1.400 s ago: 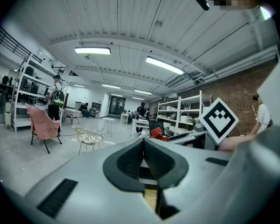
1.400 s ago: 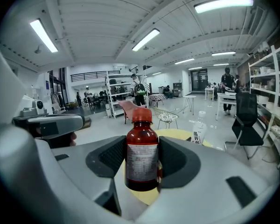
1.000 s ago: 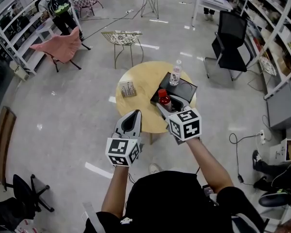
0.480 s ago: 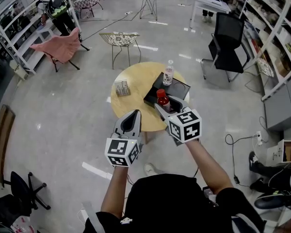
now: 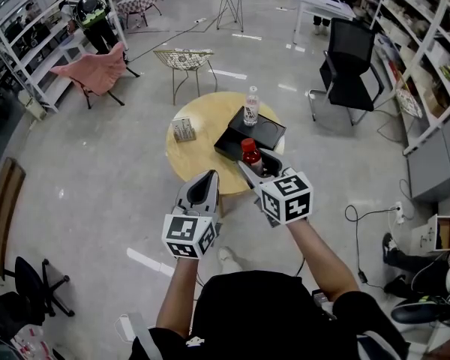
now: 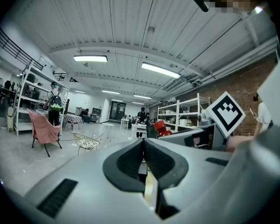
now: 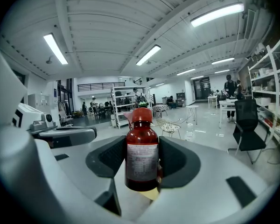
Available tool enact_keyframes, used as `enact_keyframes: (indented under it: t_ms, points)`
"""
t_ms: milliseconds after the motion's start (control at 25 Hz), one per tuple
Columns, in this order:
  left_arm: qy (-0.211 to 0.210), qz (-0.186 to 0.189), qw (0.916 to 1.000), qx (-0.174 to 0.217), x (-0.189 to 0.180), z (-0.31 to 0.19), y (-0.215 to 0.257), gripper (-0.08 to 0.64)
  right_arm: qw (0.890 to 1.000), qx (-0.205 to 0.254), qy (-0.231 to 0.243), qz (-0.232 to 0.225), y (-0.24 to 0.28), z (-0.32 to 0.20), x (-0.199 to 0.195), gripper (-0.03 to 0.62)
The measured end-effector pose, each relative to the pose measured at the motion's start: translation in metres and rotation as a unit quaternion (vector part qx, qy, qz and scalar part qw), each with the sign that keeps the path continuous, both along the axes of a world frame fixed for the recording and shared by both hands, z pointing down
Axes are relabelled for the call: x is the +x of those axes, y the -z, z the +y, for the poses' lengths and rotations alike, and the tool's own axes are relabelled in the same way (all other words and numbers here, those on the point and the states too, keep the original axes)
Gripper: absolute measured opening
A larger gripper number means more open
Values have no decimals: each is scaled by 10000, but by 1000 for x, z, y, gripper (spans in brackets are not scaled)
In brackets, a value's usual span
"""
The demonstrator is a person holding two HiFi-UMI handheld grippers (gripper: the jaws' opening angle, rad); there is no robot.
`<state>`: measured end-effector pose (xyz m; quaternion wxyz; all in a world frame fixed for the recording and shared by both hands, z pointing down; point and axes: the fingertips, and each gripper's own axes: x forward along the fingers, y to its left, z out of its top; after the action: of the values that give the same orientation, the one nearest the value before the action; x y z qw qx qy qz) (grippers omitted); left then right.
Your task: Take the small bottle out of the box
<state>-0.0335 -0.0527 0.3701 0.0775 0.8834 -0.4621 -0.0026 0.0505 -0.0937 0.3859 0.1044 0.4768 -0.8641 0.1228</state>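
Observation:
A small dark red bottle (image 7: 141,155) with a red cap stands upright between the jaws of my right gripper (image 7: 142,160), which is shut on it. In the head view the bottle (image 5: 251,156) is lifted well above the round wooden table (image 5: 195,160), near the table's right side and above the open black box (image 5: 266,133). My left gripper (image 5: 202,188) hangs to the left at about the same height, its jaws pressed together with nothing in them; in its own view the left gripper (image 6: 143,157) shows the same.
A clear plastic water bottle (image 5: 250,106) stands at the black box's far edge. A small printed packet (image 5: 183,130) lies on the table's left part. A wire chair (image 5: 184,62), a pink chair (image 5: 91,73), a black office chair (image 5: 345,66) and shelves surround the table.
The table and box have slid left and further away in the head view over the second. The right gripper keeps the red bottle raised; both grippers stay in much the same place in the picture.

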Motion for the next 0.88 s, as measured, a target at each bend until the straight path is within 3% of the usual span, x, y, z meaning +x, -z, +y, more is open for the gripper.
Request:
enact_keyframes:
  t_ms: [880]
  points:
    - [200, -124, 9997, 41, 44, 100, 0, 9, 9995, 78, 201, -242, 5, 90, 41, 212]
